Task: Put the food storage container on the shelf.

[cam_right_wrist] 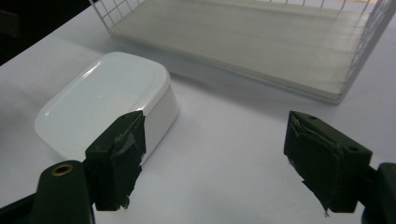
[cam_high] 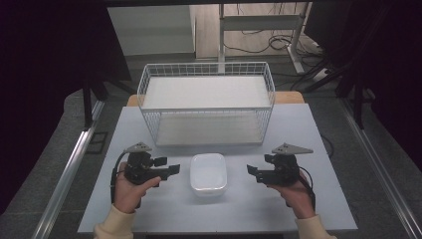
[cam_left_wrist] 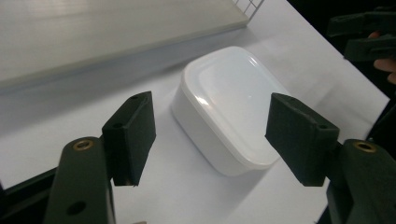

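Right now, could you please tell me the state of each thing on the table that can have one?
White rounded plastic box: lid on, flat on the table, untouched.
White wire basket shelf: upright, both tiers bare.
Left tongs: open, holding nothing, beside the box.
Right tongs: open, holding nothing, beside the box.

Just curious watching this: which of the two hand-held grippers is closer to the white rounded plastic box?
Left, narrowly. The left gripper sits just off the white rounded plastic box on its left; the right gripper waits slightly farther off on its right. Neither touches it.
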A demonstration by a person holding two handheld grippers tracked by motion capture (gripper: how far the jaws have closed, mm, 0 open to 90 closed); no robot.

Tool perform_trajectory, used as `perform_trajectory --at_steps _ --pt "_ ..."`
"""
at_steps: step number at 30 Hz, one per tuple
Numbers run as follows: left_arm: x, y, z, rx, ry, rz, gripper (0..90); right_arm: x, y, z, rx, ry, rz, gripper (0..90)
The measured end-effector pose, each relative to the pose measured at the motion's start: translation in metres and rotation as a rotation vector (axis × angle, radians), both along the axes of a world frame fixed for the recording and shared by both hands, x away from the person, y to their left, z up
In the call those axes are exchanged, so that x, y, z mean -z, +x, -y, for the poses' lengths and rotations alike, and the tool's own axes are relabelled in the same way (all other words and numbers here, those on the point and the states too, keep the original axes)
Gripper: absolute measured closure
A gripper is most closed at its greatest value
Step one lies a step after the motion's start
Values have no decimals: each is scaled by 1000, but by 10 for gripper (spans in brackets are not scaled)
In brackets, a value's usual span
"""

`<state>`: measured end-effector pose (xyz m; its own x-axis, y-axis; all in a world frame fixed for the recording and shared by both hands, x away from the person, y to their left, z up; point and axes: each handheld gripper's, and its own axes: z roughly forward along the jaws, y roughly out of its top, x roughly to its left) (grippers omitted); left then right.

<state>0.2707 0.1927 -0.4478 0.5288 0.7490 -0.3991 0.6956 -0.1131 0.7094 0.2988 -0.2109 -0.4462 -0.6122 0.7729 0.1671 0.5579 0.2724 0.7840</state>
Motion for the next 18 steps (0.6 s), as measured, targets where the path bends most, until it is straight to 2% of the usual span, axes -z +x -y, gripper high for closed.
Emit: perform_trajectory --at_steps 2,5,11,16,18 --pt "3 2 0 -2 -5 -21 326 1 0 -3 -2 -2 -8 212" --pt "7 5 1 -1 -16 -39 325 2 1 -8 -20 20 -20 230" --pt "14 9 7 14 -65 -70 325 6 1 -20 -50 46 -40 254" --pt "17 12 12 15 -84 -94 329 9 2 -27 -68 70 -72 272" --pt "20 14 15 19 -101 -109 330 13 3 -33 -78 82 -98 281"
